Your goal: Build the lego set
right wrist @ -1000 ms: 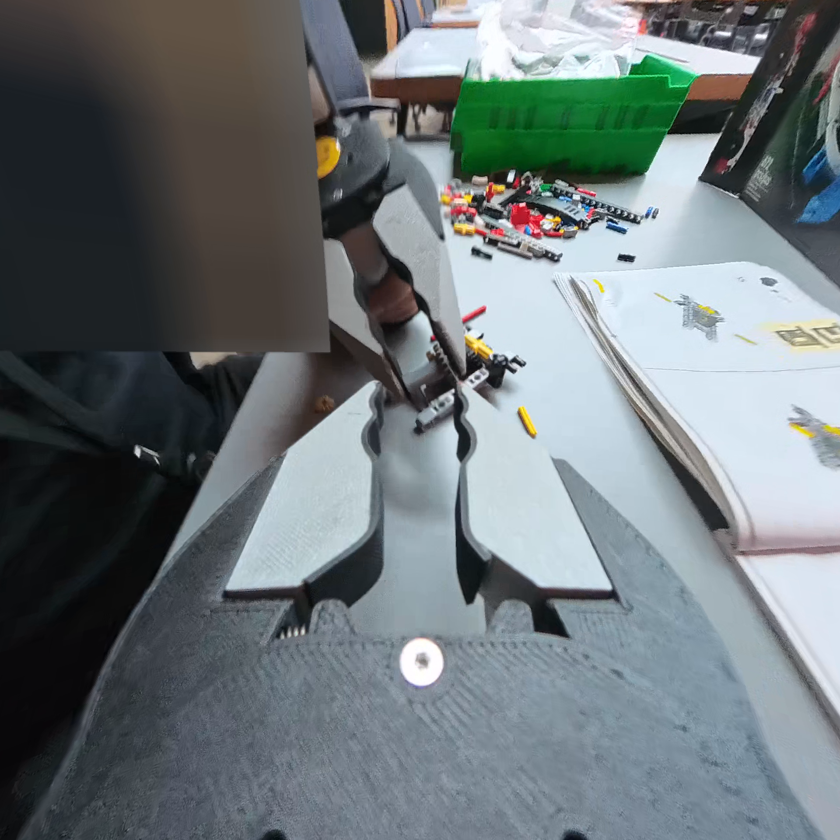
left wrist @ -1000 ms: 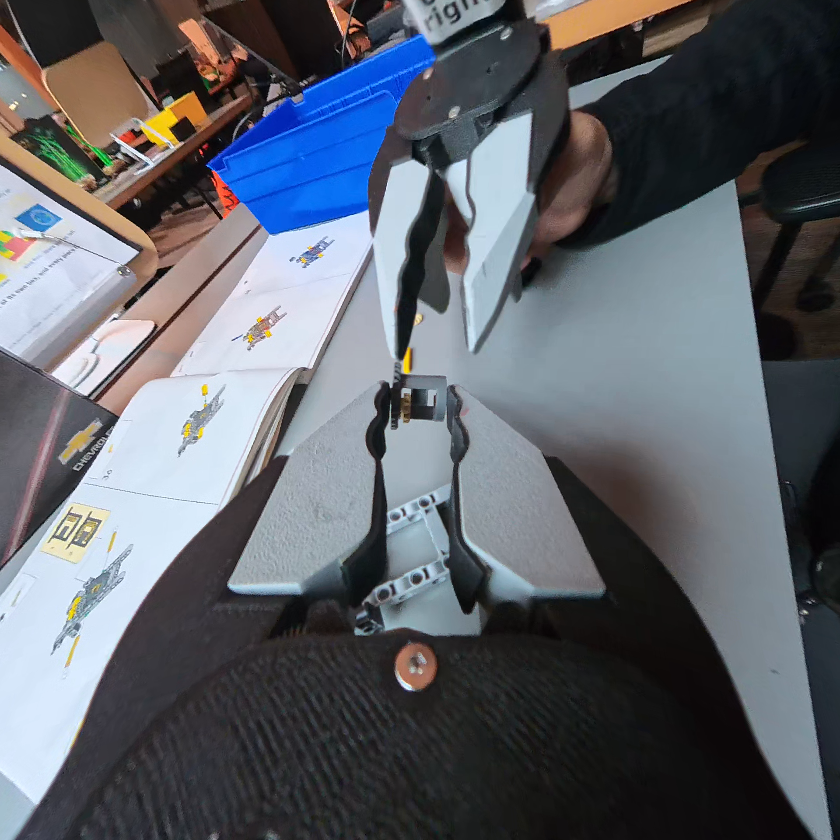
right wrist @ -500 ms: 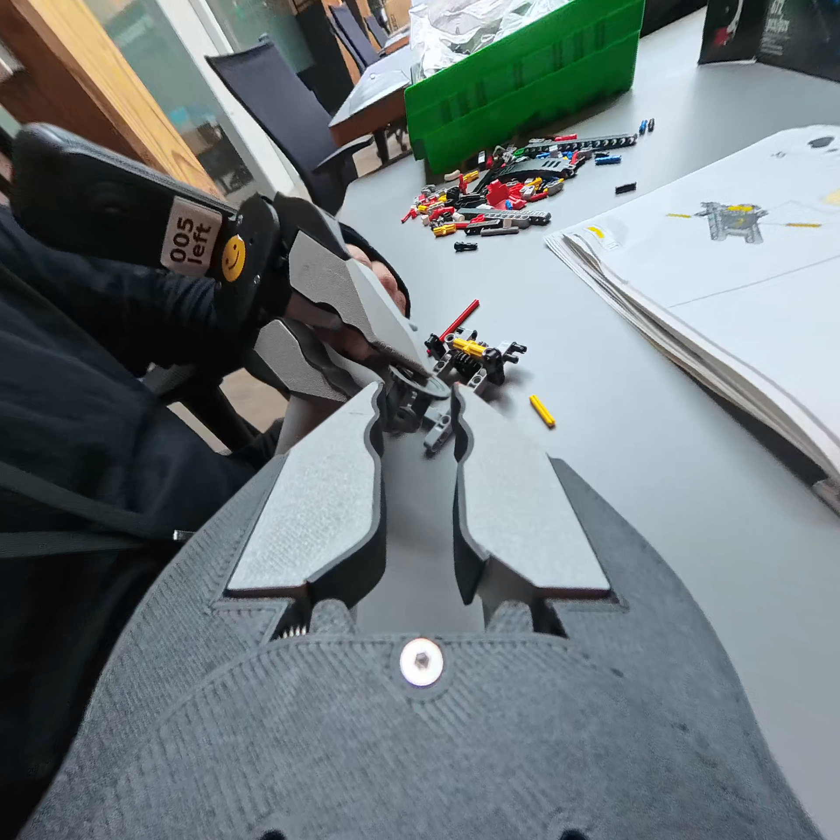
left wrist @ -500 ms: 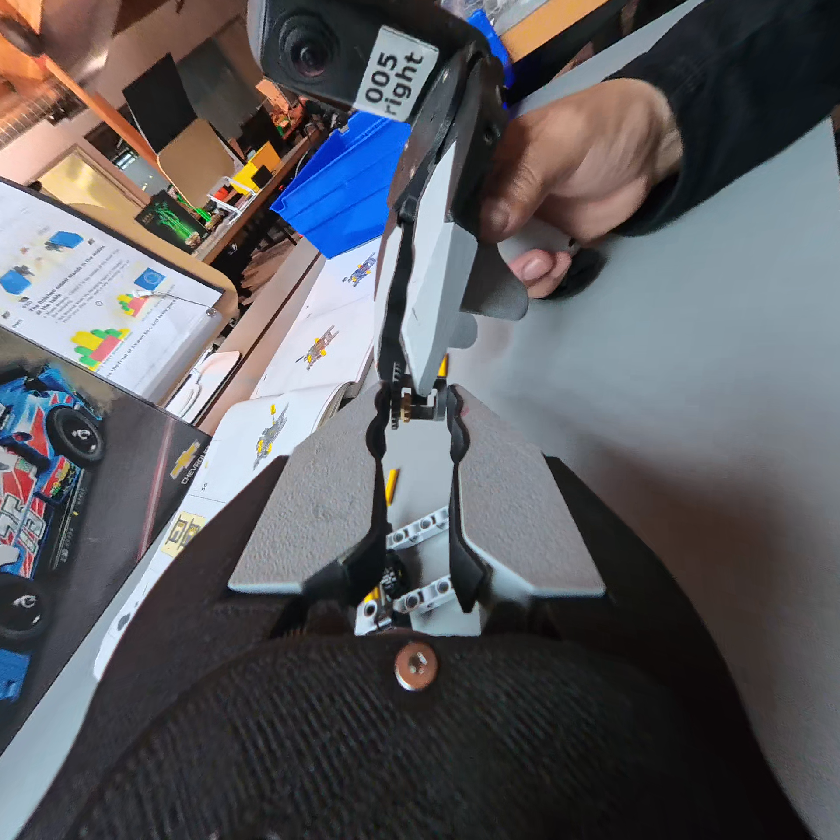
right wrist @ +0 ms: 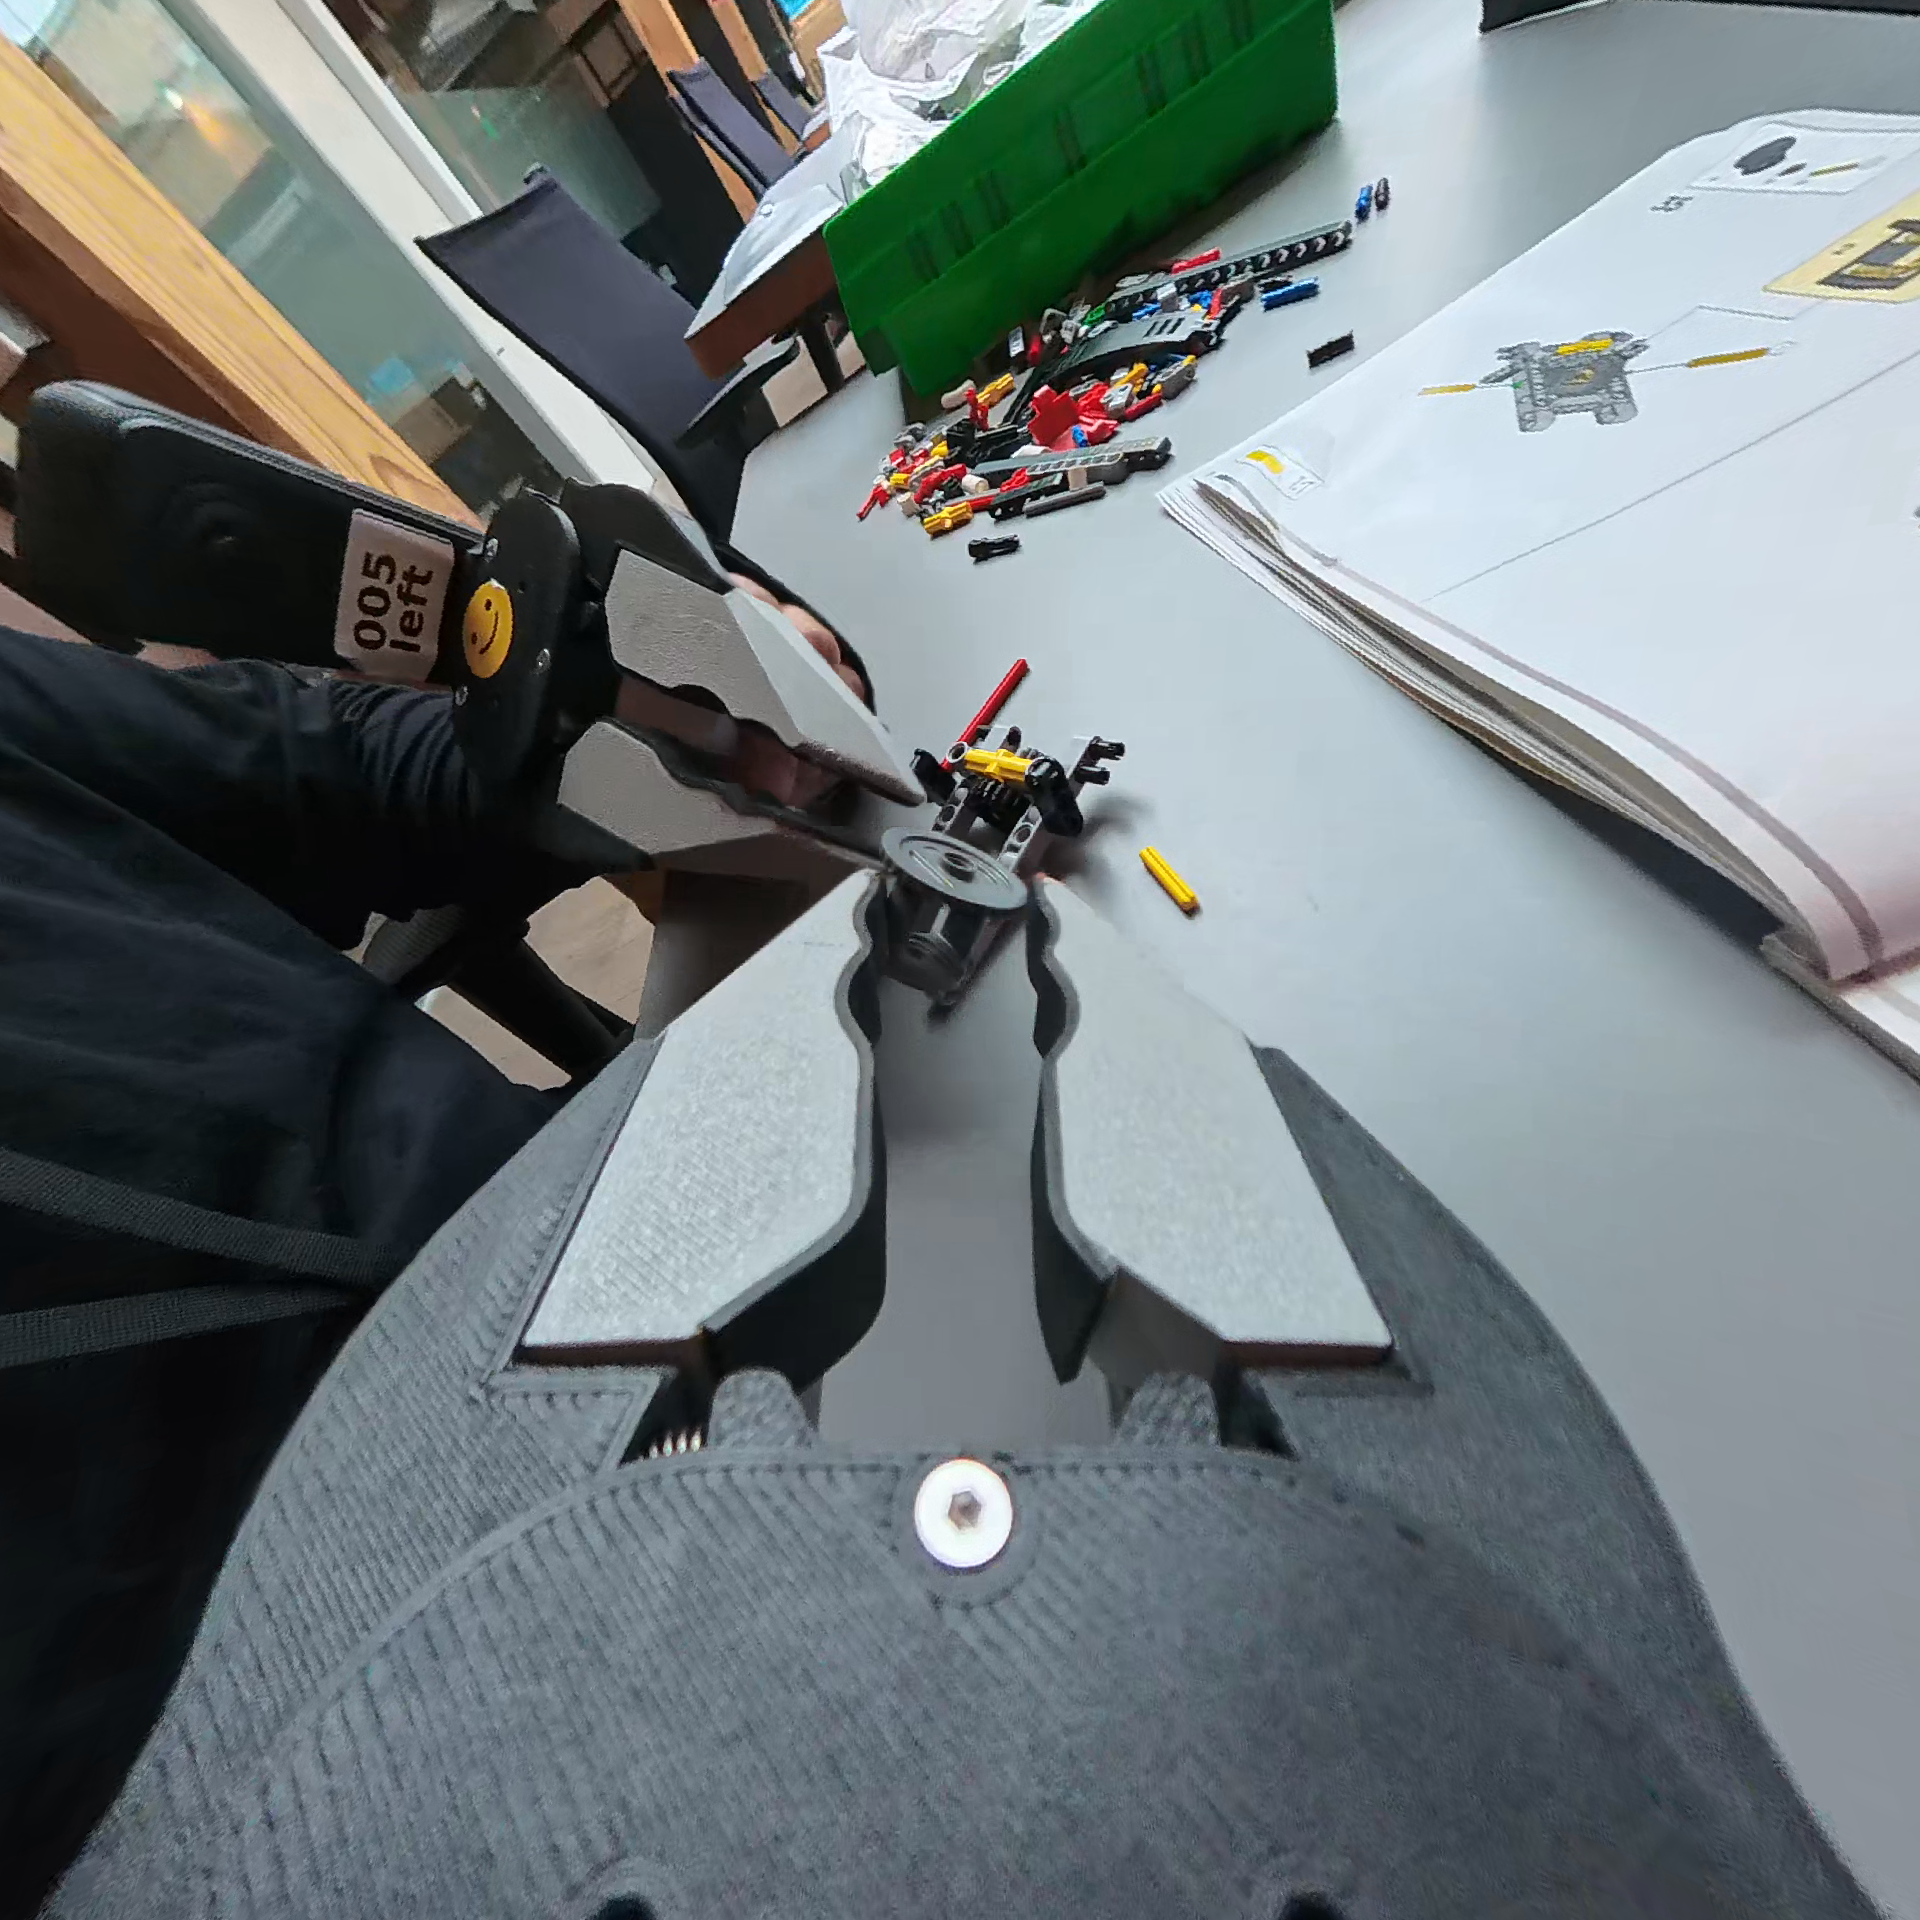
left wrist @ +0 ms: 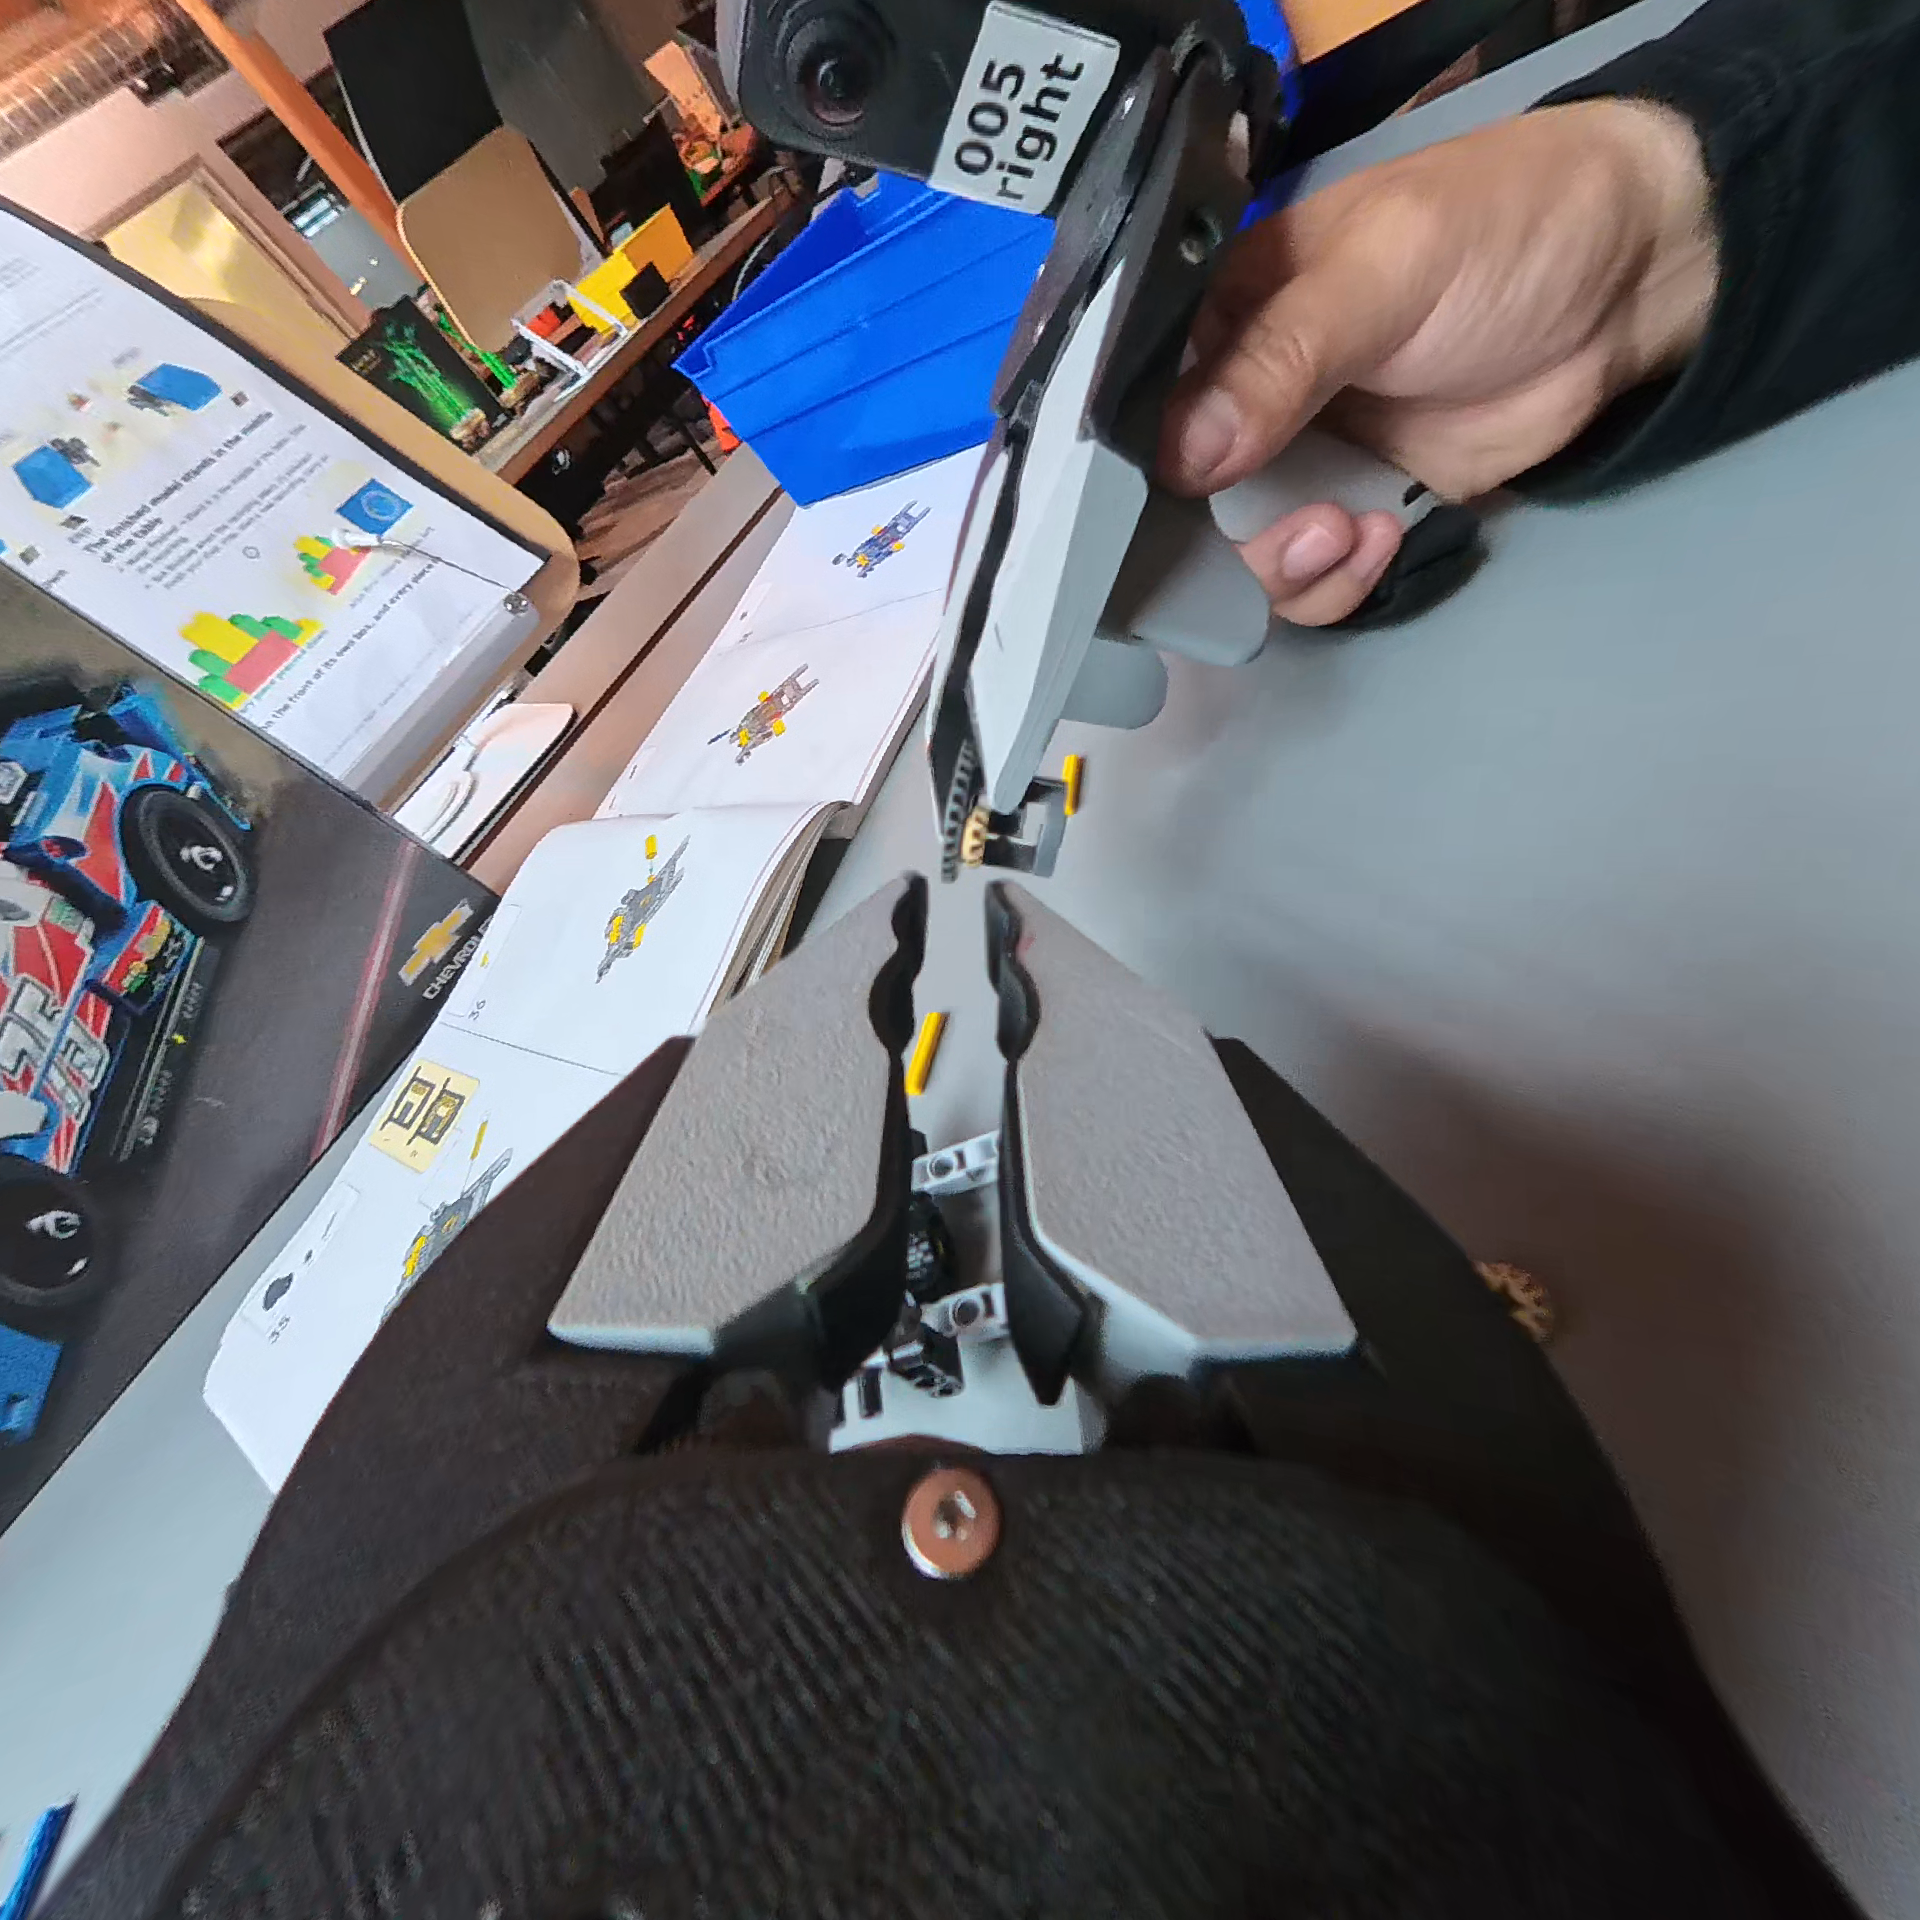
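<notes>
Above the grey table (right wrist: 1455, 1039): both grippers meet over a half-built chassis (right wrist: 1003, 790).
Right gripper (right wrist: 951, 909): clenched on a small dark gear sub-assembly (right wrist: 940, 904), seen in the left wrist view at its tips (left wrist: 1003, 831).
Left gripper (left wrist: 954, 899): fingers parted, empty, just below that piece.
Step in hand: likely a handover of the sub-assembly, now carried by the right alone.
Next move: probably seating it on the chassis; needs careful alignment.
Nearby: yellow axle (right wrist: 1169, 878), instruction booklet (right wrist: 1610, 499), loose parts pile (right wrist: 1070, 416).

Grey table (right wrist: 1455, 987); dark office chair (right wrist: 592, 301); glass partition (right wrist: 260, 208) behind.
</notes>
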